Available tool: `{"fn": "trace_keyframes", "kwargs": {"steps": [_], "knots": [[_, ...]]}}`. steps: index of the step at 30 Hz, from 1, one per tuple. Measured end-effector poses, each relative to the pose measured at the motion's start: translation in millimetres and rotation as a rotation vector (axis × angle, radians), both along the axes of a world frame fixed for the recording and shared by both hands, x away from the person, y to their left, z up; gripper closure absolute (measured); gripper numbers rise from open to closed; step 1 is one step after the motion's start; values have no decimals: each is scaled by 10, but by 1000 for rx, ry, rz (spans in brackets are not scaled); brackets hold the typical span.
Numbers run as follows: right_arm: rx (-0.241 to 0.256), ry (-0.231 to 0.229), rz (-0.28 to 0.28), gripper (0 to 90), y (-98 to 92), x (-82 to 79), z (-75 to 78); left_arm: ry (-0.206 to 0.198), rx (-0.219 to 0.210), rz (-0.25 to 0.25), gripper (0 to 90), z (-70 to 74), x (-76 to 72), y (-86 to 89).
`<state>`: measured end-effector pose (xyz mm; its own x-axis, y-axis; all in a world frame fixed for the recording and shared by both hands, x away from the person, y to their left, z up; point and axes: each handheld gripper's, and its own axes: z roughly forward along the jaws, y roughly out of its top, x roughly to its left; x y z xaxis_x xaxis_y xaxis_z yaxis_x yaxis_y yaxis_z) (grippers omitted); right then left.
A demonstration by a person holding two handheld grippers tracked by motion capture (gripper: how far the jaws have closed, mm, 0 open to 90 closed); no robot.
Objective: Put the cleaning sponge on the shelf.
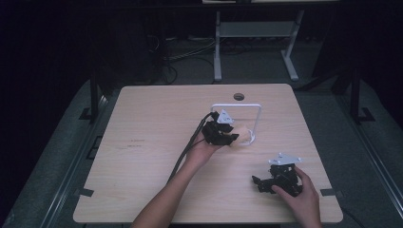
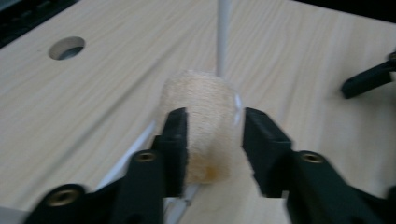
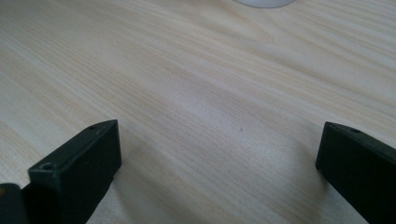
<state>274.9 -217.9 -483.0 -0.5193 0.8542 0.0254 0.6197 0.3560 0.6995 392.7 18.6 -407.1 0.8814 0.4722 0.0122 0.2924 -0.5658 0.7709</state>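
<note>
While my left gripper (image 2: 212, 140) straddles the fuzzy beige roll (image 2: 201, 126) at the white stand's (image 1: 236, 105) foot, one jaw touches, the other's blurry. My right gripper (image 3: 219, 163), nearer me, gapes wide.

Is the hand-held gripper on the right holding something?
No, the right hand-held gripper has its jaws wide apart with bare wooden table between them.

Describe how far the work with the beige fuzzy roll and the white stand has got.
Done: the left gripper has reached the beige fuzzy roll at the foot of the white stand. In hand: its jaws straddle the roll, one touching, a gap at the other, so no firm grip. Left: closing and moving it. The right gripper rests open on the table, idle.
</note>
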Motion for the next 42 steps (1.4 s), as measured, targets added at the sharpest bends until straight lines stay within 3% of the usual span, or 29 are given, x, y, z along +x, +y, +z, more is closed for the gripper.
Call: {"fn": "trace_keyframes", "kwargs": {"steps": [4,5,16,18,23,30,33,42], "knots": [[0,0,0,0,0,0,0,55,-26,-32,884,-29,-41,-5],[0,0,0,0,0,0,0,62,-30,-34,898,-48,-56,-21],[2,1,0,0,1,-1,0,131,15,-67,899,-374,-156,-187],[2,1,0,0,1,-1,0,133,33,-68,899,-420,-134,-184],[2,1,0,0,1,-1,1,139,31,-33,899,-469,-82,-151],[2,1,0,0,1,-1,0,127,27,14,898,-445,3,-33],[3,2,0,0,1,-2,1,115,53,20,898,-425,35,28],[0,1,0,0,0,0,0,101,67,54,898,-422,82,141]]}}
